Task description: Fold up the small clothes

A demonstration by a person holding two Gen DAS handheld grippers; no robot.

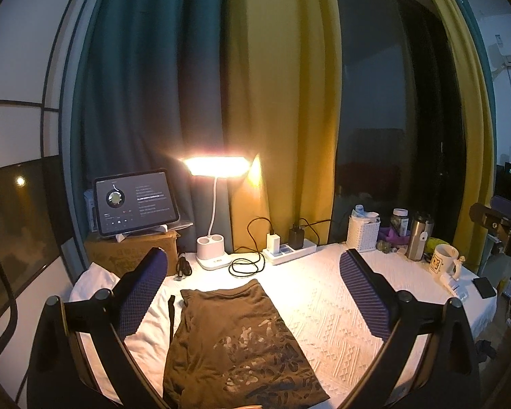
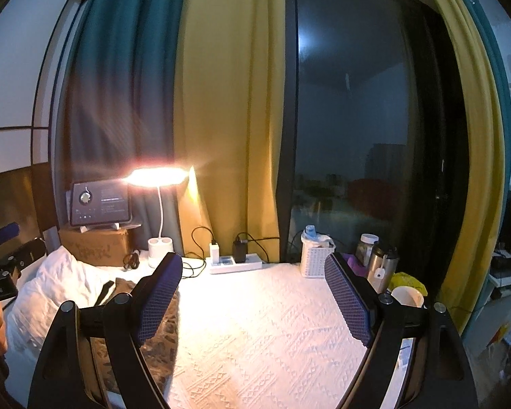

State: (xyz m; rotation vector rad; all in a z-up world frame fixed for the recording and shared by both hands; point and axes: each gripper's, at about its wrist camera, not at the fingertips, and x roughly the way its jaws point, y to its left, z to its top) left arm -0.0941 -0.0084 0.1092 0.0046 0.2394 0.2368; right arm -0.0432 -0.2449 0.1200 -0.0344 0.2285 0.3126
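Observation:
A small olive-brown garment (image 1: 235,344) with a pale printed pattern lies flat on the white textured cloth (image 1: 330,310) covering the table. My left gripper (image 1: 253,269) hovers above it, jaws wide apart and nothing between the blue pads (image 1: 143,293). In the right wrist view the same garment (image 2: 167,337) shows only partly, behind the left finger. My right gripper (image 2: 255,272) stands open over the bare white cloth (image 2: 255,341), to the right of the garment. A dark strap (image 1: 171,317) lies beside the garment's left edge.
At the back stand a lit desk lamp (image 1: 218,167), a tablet (image 1: 134,201) on a cardboard box (image 1: 133,252), a power strip (image 1: 289,250) with chargers and cables. At the back right are a white basket (image 1: 362,233), a steel flask (image 1: 419,237), a mug (image 1: 443,259) and a phone (image 1: 483,286).

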